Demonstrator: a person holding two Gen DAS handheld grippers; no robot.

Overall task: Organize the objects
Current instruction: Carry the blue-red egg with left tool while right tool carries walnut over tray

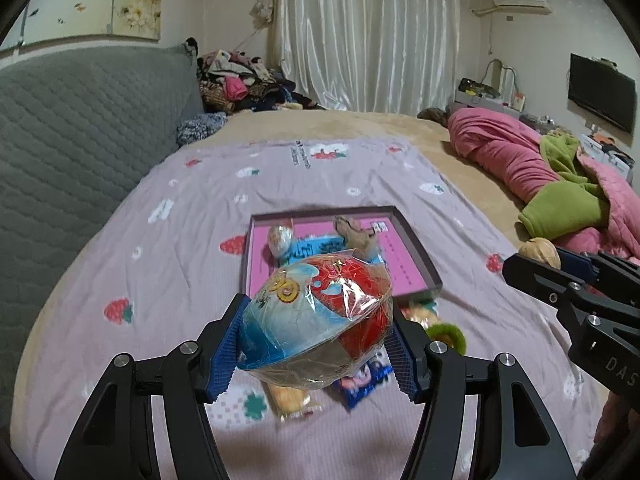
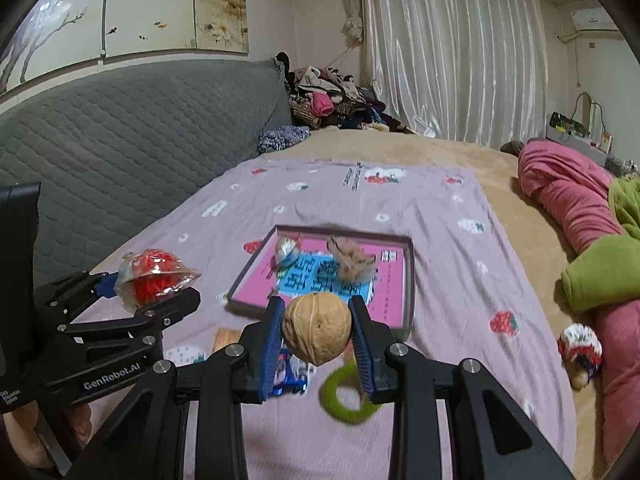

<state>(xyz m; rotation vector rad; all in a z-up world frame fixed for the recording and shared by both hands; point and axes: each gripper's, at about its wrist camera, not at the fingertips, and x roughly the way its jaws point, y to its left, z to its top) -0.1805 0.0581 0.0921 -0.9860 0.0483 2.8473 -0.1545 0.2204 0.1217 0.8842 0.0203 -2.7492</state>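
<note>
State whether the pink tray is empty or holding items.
Holding items: a wrapped sweet and a brownish lump lie inside the pink tray.

Left gripper [image 1: 316,340] has its blue ribbed pads clamped on a round plastic-wrapped red and blue packet [image 1: 316,320], held up in the air. Right gripper [image 2: 318,336] is pinching a tan walnut [image 2: 317,328] between its fingers, also raised, just beside the left one.

My grippers: black frames, blue pads.
Left gripper [image 1: 316,344], right gripper [image 2: 318,340]: silver screws, white "GenRobot.AI" lettering.
</note>
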